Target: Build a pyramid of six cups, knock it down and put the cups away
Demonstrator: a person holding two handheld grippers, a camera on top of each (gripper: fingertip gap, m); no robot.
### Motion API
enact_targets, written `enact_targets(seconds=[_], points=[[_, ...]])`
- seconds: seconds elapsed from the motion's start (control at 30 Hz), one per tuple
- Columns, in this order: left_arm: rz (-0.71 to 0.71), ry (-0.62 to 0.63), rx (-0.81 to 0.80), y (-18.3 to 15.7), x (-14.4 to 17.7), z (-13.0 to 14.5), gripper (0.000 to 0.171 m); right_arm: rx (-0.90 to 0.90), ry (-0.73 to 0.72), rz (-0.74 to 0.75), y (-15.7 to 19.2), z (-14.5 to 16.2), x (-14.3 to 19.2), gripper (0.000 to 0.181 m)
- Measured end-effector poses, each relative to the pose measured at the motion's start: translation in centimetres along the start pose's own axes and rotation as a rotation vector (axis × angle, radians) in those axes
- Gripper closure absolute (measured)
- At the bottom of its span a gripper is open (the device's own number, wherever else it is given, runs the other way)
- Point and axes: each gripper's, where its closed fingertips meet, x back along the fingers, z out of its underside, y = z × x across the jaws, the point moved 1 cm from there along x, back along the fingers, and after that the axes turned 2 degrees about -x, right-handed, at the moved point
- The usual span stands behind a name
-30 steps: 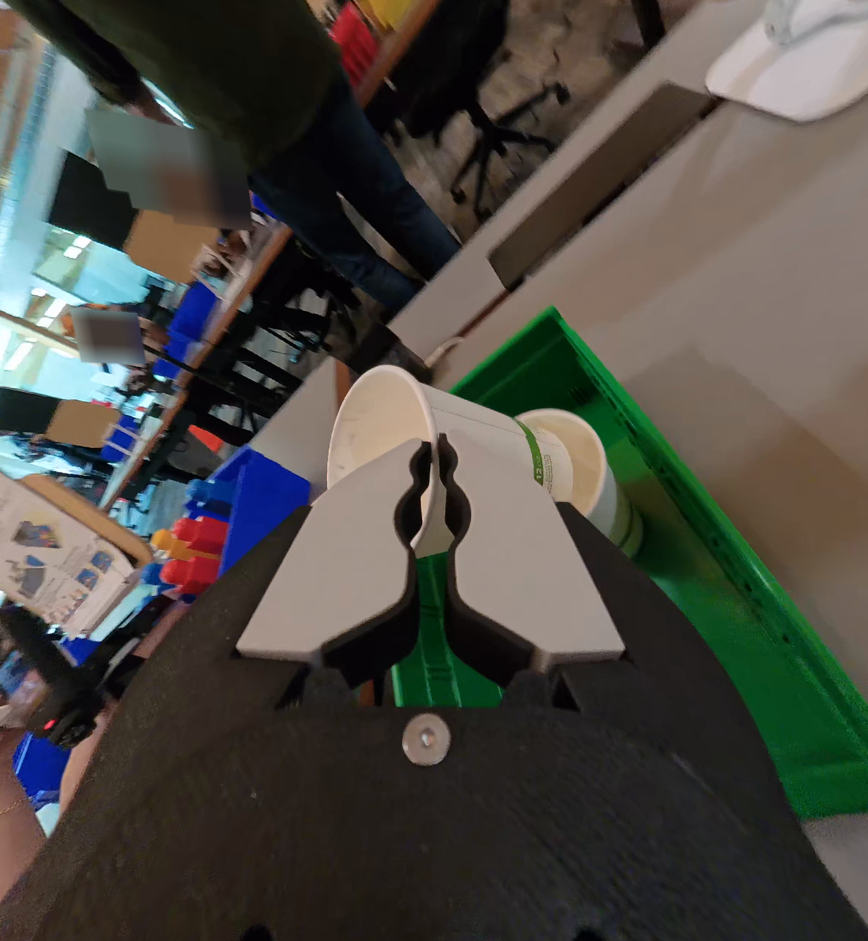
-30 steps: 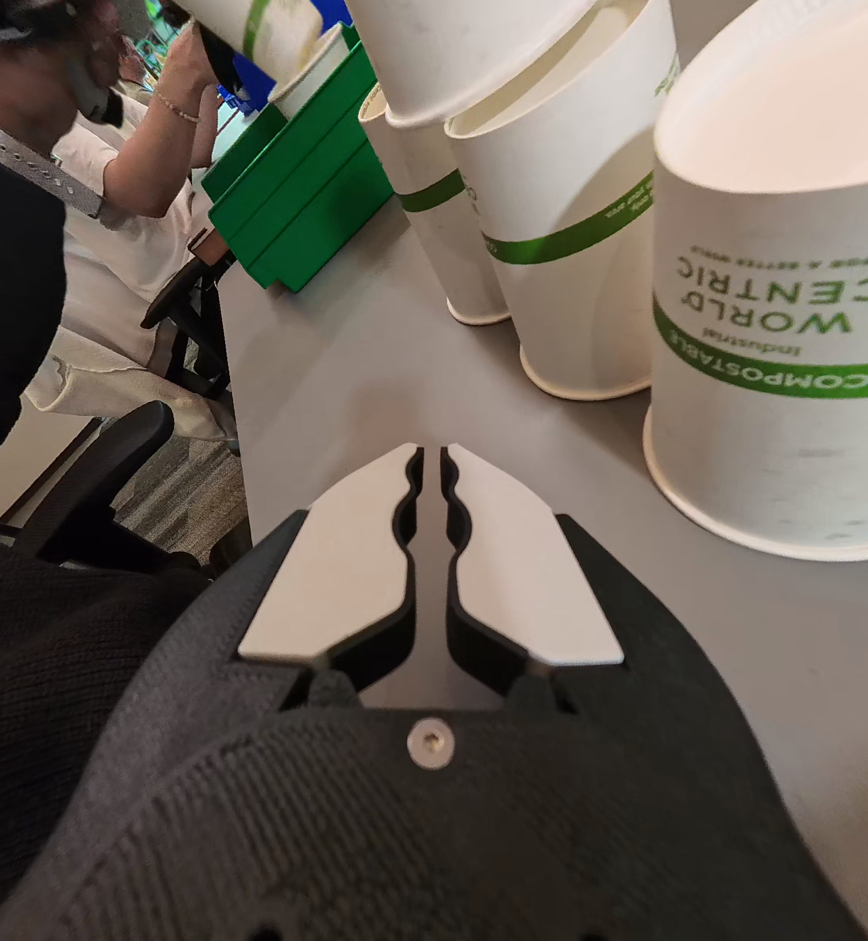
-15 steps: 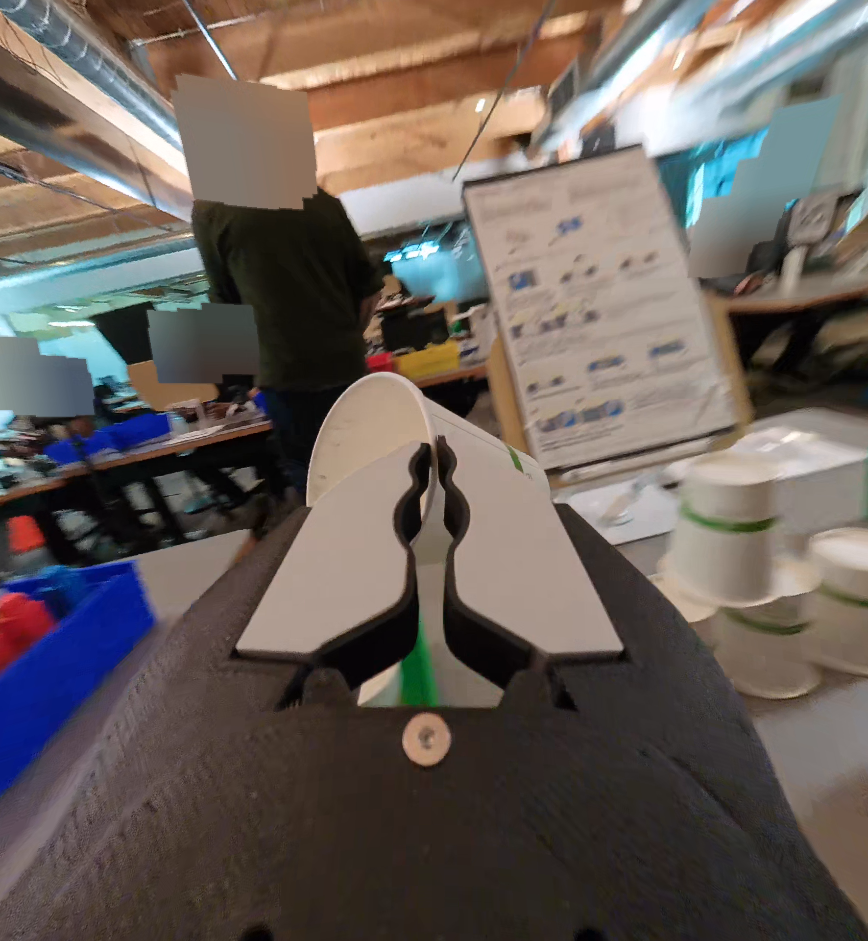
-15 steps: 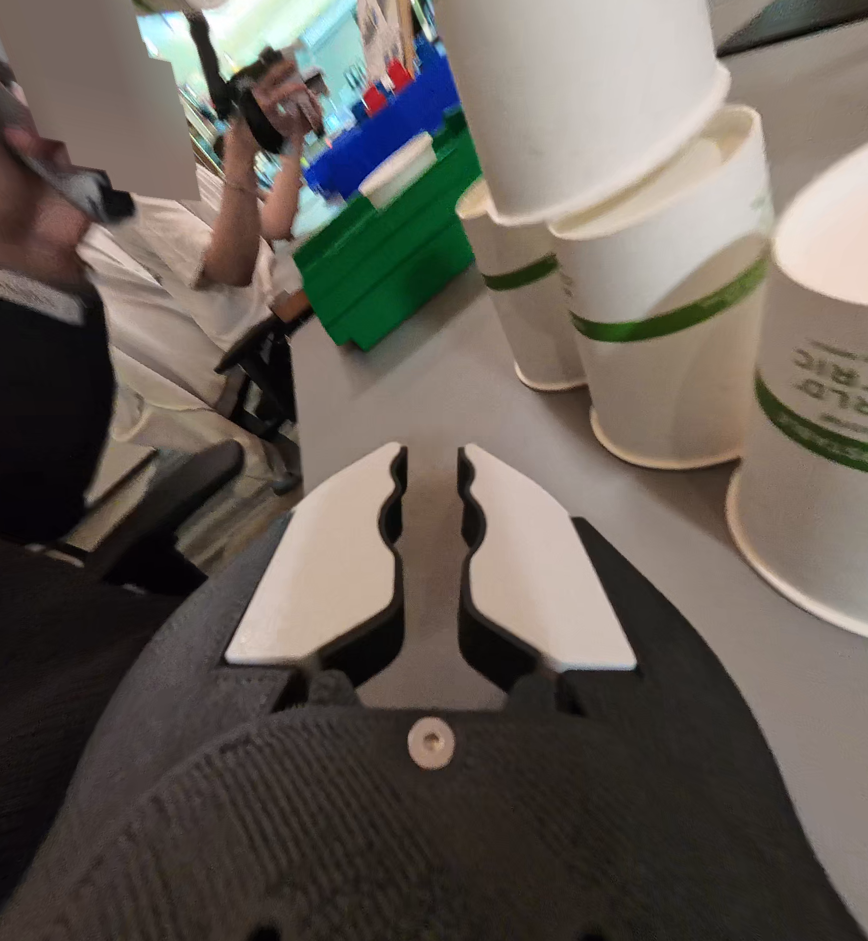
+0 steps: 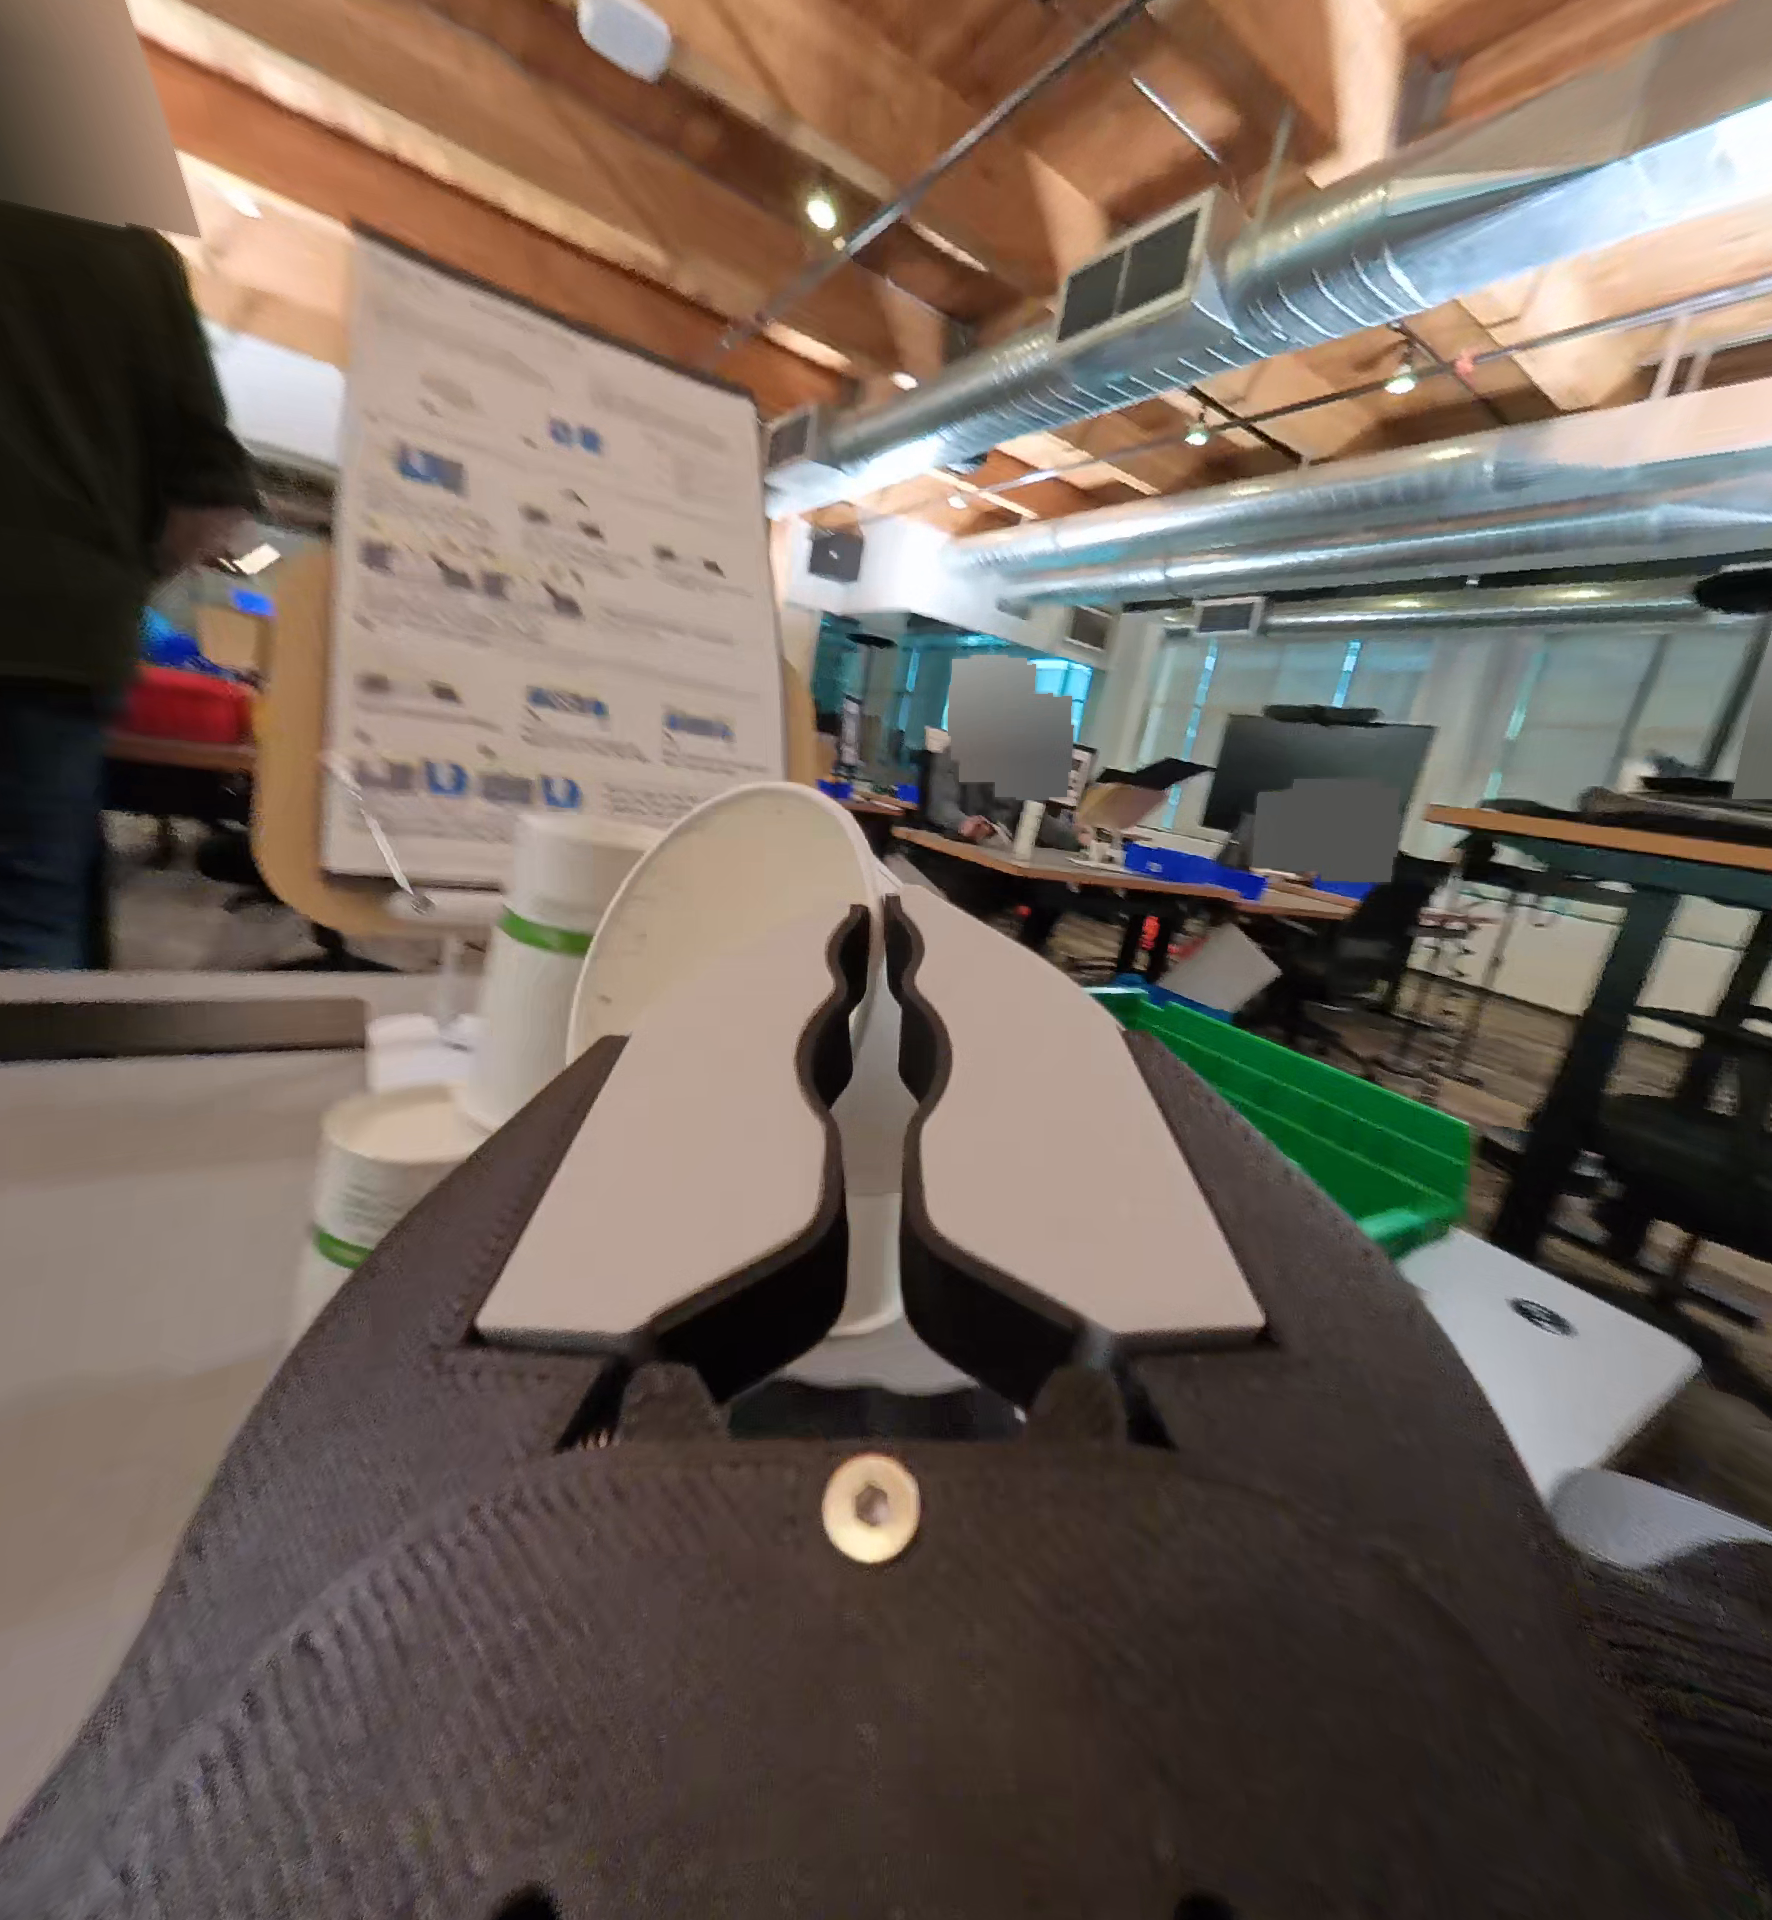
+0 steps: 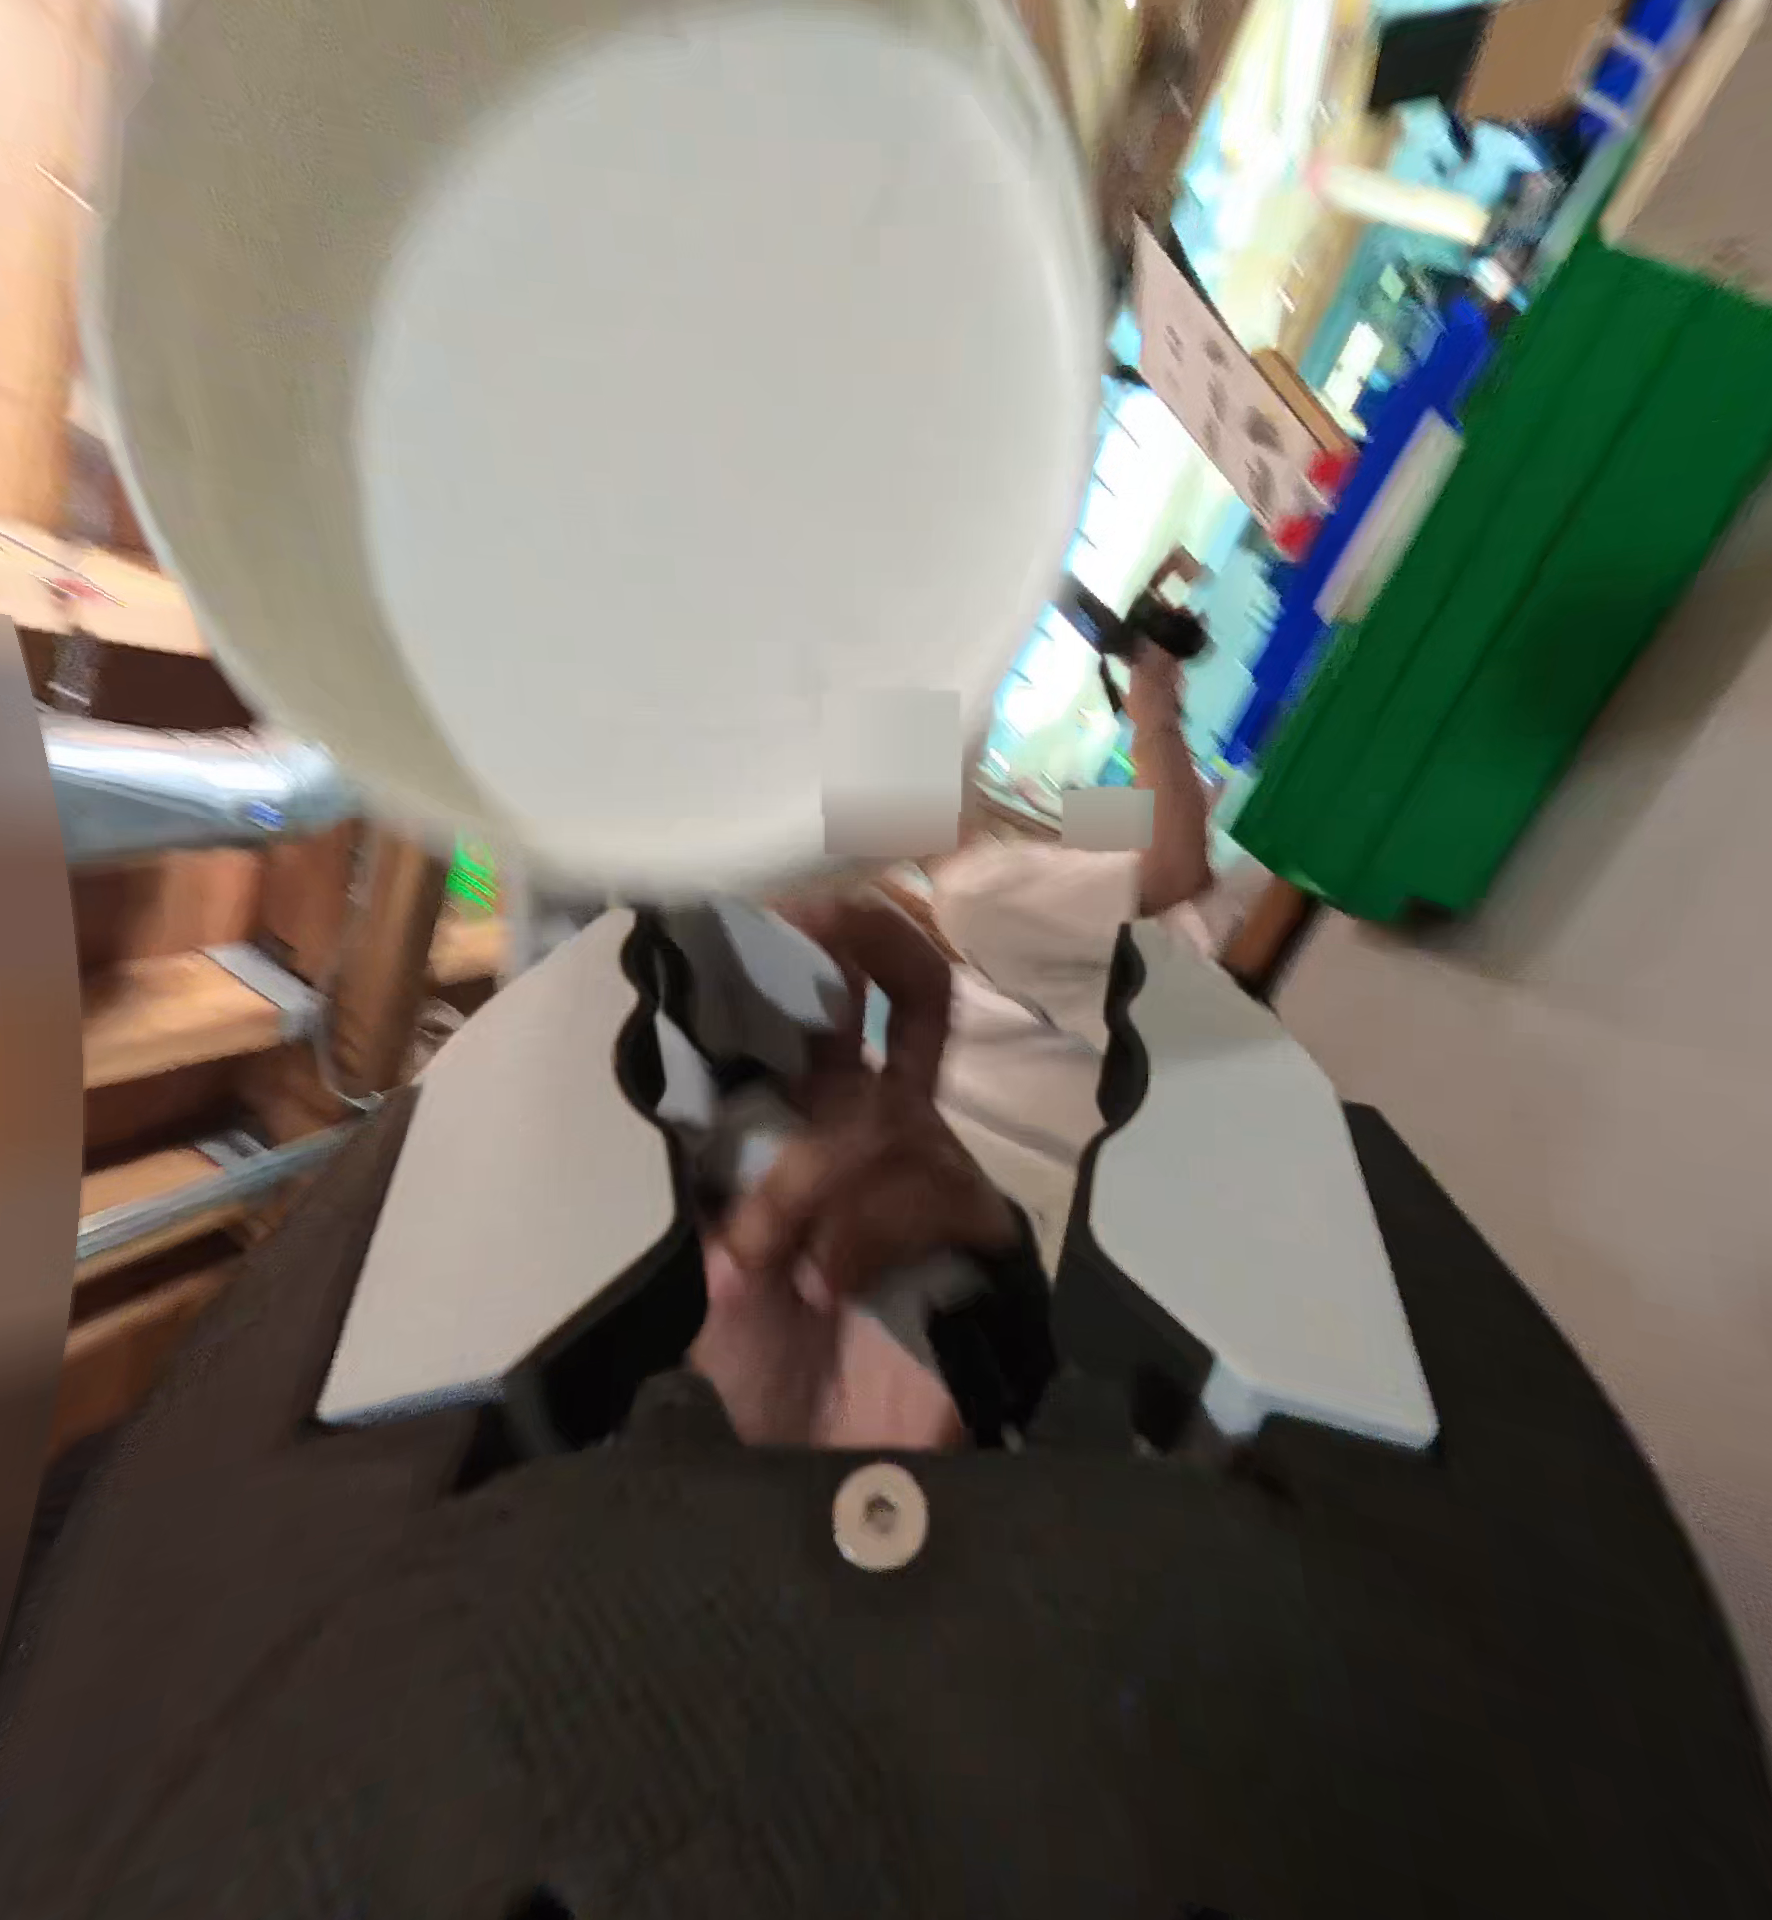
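My left gripper [image 5: 877, 920] is shut on the rim of a white paper cup [image 5: 716, 935] and holds it tilted in the air, mouth to the upper left. Behind it on the grey table stand more white cups with green bands: a stack [image 5: 549, 935] and a lower one [image 5: 383, 1164]. My right gripper [image 6: 877, 945] is open wide and empty. In its blurred view the held cup [image 6: 653, 416] hangs close above its fingertips, a round end facing the camera. A hand [image 6: 840, 1174] on the other gripper's handle shows between the fingers.
A green bin [image 5: 1308, 1122] stands to the right on the table and also shows in the right wrist view [image 6: 1547, 582]. A flat white object [image 5: 1547, 1351] lies at the right. A poster board [image 5: 549, 623] and a standing person [image 5: 30, 468] are behind. A raised arm [image 6: 1162, 727] holds a dark device.
My left gripper has swung the cup away from the green bin to the standing cups. My right gripper has opened wide and turned up from the table toward the held cup.
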Motion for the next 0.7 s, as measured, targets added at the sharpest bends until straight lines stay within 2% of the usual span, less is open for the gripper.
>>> enact_targets(seconds=[0.07, 0.17, 0.33, 0.47, 0.6, 0.7], points=[[0.020, 0.023, 0.024, -1.4, 0.2, 1.5, 0.168, 0.009, -0.108, -0.070, 1.4, -1.9, 0.9, 0.097], [0.052, 0.059, 0.031, -2.2, 0.3, 2.8, 0.168, 0.117, -0.187, -0.022, 1.8, -4.1, 2.4, 0.096], [0.174, 0.164, 0.091, -3.7, 0.4, 5.4, 0.167, 0.194, -0.231, 0.027, 1.5, -6.1, 3.7, 0.099], [0.193, 0.199, 0.101, -3.5, 0.6, 6.7, 0.167, 0.279, -0.192, 0.098, 0.8, -6.5, 3.9, 0.100], [0.211, 0.267, 0.140, -2.8, 0.8, 8.3, 0.166, 0.468, -0.178, 0.180, 1.5, -8.8, 4.8, 0.101], [0.211, 0.321, 0.219, -2.4, 1.0, 9.6, 0.160, 0.708, -0.169, 0.311, 2.1, -11.7, 6.3, 0.101]])
